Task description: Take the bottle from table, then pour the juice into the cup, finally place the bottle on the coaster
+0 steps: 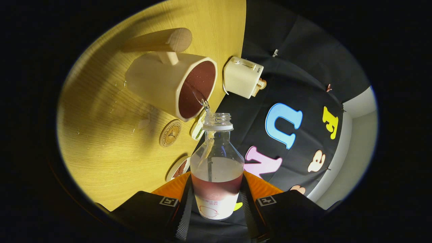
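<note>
My gripper [216,199] is shut on a clear plastic bottle [216,162], both fingers pressing its lower body. The bottle is uncapped and tipped over, its open mouth pointing at the cream cup [172,84] with a wooden handle. A thin stream of liquid [201,99] runs from the bottle's mouth into the cup's dark red inside. Some liquid remains in the bottle. A round cork coaster [170,133] lies on the wooden table [108,135] beside the cup, between the cup and my fingers.
A cream toaster [243,77] with toast in it stands by the table's edge beyond the cup. A small packet [198,126] lies near the bottle's mouth. Part of a white round dish [178,168] shows just ahead of the left finger. Water drops dot the table.
</note>
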Tool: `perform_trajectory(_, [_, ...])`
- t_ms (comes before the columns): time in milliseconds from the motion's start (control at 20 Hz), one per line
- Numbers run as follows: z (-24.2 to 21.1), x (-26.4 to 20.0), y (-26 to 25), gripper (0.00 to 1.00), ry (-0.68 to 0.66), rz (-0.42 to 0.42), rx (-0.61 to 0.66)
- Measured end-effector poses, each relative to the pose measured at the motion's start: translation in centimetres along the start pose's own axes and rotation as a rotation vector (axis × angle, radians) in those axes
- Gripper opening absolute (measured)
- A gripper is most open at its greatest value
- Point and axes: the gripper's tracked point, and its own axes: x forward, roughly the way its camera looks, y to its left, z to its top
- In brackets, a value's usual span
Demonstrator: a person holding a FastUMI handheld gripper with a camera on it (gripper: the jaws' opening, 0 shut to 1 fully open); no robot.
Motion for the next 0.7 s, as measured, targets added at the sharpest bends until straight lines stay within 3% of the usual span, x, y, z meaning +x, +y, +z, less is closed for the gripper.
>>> perform_trajectory(700, [1.3, -0.1, -2.0, 0.69, -0.048, -0.063, -0.162])
